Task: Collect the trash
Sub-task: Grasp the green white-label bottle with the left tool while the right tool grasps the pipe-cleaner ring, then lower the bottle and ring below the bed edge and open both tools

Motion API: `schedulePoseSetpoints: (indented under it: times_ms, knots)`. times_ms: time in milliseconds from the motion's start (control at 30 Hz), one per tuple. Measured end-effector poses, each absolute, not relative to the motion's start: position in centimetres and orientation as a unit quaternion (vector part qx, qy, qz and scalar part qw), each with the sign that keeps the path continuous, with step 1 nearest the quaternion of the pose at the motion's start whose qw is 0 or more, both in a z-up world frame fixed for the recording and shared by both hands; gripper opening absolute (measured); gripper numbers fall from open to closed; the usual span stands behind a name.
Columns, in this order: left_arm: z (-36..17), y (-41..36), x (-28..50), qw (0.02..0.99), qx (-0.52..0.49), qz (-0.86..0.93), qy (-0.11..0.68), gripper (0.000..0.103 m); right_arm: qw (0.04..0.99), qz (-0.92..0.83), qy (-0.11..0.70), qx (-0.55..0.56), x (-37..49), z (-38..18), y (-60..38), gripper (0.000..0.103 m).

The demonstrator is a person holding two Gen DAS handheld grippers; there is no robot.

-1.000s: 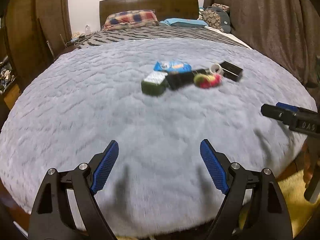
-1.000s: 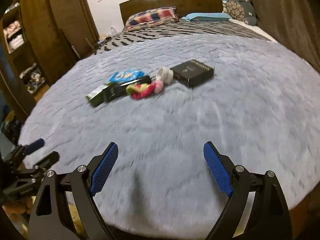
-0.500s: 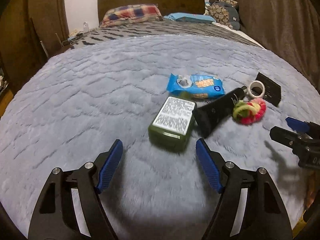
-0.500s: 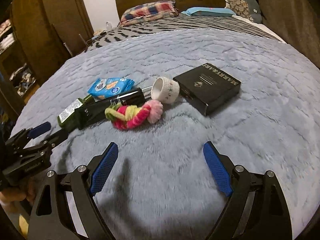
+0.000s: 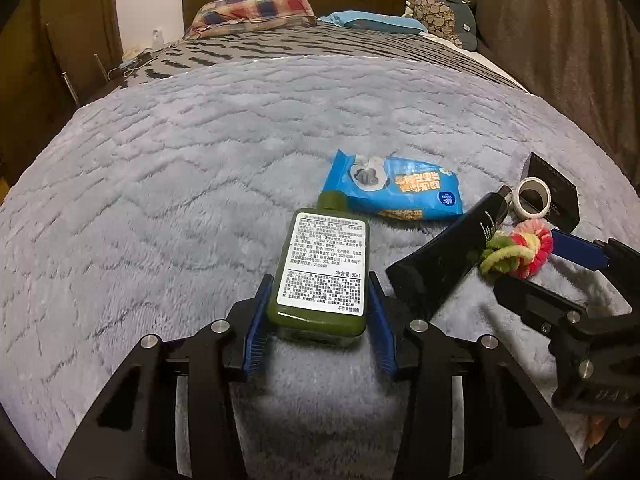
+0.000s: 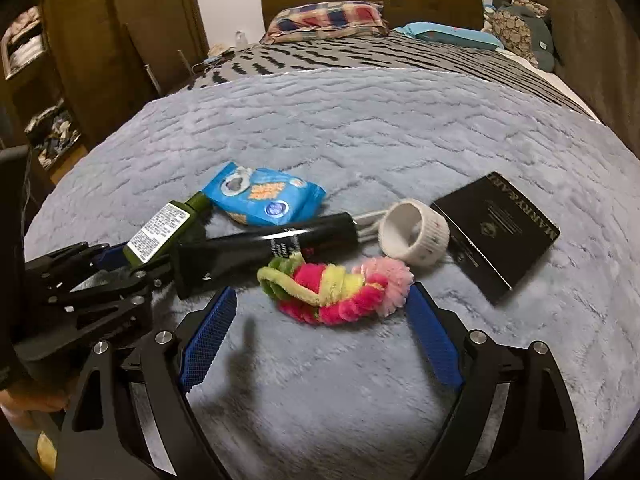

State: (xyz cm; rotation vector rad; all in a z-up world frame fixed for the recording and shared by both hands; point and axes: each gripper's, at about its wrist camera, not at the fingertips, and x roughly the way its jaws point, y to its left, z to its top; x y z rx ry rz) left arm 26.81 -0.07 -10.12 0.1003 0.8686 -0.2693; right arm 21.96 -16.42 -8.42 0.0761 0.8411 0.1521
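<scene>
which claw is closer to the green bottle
Left. The left claw straddles the green bottle, its jaws closing on the bottle's sides. The right claw is open farther off, around the fuzzy ring, with the black tube between it and the bottle.

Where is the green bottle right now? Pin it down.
In the left wrist view, the green bottle lies on the grey blanket between the closing left claw, cap toward the blue packet, black tube at its right.
</scene>
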Motion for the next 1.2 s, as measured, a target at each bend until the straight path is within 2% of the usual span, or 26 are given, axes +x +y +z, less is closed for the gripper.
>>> schedulePoseSetpoints:
  times_ms: [133,400,533,1200]
  knots:
    - [-10.0,0.2,26.8,0.896,0.041,-0.137,0.420,0.042,0.905,0.068,0.419,0.034,22.9,-8.8,-16.1,0.086]
    - [-9.6,0.3,25.3,0.898,0.063,-0.127,0.416,0.042,0.899,0.062,0.432,0.043,24.0,-9.5,-16.3,0.073]
    - [-9.2,0.7,23.6,0.900,0.067,-0.125,0.412,0.042,0.901,0.070,0.424,0.052,22.6,-8.9,-16.7,0.072]
    - [-5.9,0.6,4.1,0.915,0.040,-0.178,0.360,0.041,0.927,0.097,0.359,0.050,3.1,-4.5,-17.9,0.072]
